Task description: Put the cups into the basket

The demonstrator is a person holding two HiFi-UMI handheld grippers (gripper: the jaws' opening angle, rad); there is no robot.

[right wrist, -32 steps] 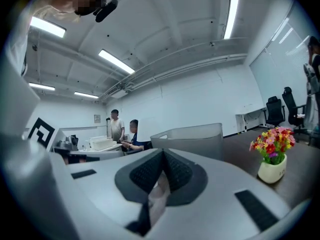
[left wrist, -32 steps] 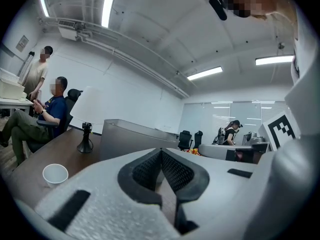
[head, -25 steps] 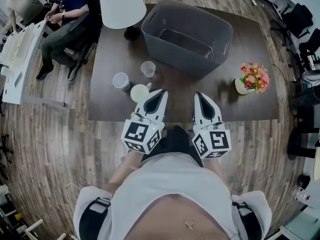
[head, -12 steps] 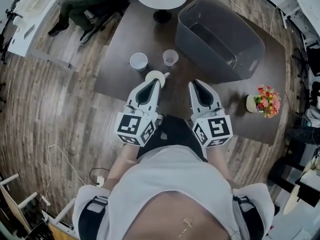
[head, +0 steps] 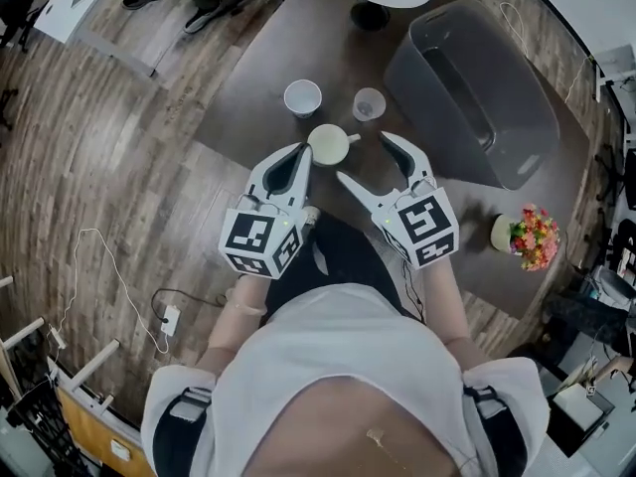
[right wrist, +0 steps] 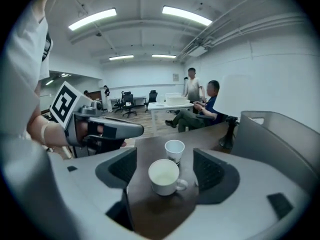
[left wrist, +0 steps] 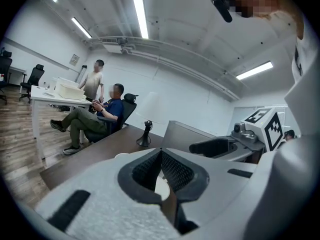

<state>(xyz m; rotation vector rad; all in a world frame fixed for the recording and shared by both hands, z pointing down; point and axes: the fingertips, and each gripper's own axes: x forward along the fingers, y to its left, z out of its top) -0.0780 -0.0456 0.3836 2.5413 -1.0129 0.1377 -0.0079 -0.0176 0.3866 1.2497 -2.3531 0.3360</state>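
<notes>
**Mug lined up, crowded on both sides**

The right claw (head: 365, 157) has just been opening and stands wide, with nothing between its pads. The white mug (right wrist: 164, 176) sits just ahead of the gap, near the bench's (head: 308, 48) front edge. The left claw (head: 296, 157), pinched shut and empty, hovers just beside that mug. The paper cup (head: 302, 97) and clear cup (head: 369, 103) stand behind it, and the basket (head: 527, 137) is at the right end. Pushing in could clip the mug's handle and spin it, or topple the paper cup.
</notes>
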